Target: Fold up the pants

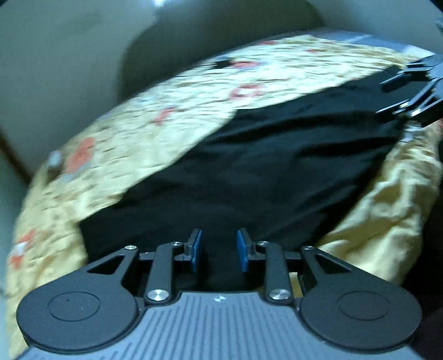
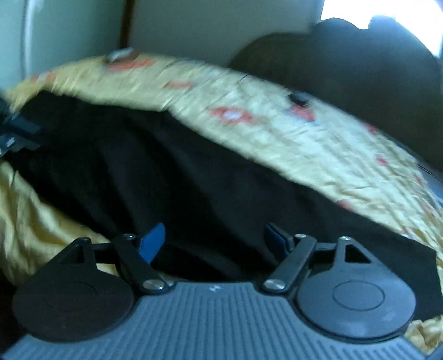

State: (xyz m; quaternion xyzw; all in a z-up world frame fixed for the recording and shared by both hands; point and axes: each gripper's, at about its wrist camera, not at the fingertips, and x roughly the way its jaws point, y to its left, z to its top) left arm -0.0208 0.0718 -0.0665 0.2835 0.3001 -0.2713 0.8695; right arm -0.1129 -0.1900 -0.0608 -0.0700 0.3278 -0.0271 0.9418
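Observation:
Black pants (image 1: 277, 166) lie spread across a yellow flowered bedspread (image 1: 166, 116). My left gripper (image 1: 218, 249) sits at the near edge of the pants, its blue pads a small gap apart with dark cloth showing between them. In the right wrist view the pants (image 2: 166, 180) fill the middle. My right gripper (image 2: 216, 241) is open wide over their near edge, with nothing pinched. The right gripper also shows in the left wrist view (image 1: 409, 88) at the far end of the pants. Both views are motion-blurred.
The bedspread (image 2: 304, 138) hangs rumpled over the bed's near side (image 1: 382, 221). A pale wall (image 1: 55, 69) stands behind the bed. A dark rounded shape (image 2: 346, 69) sits beyond the bed under a bright window (image 2: 387, 8).

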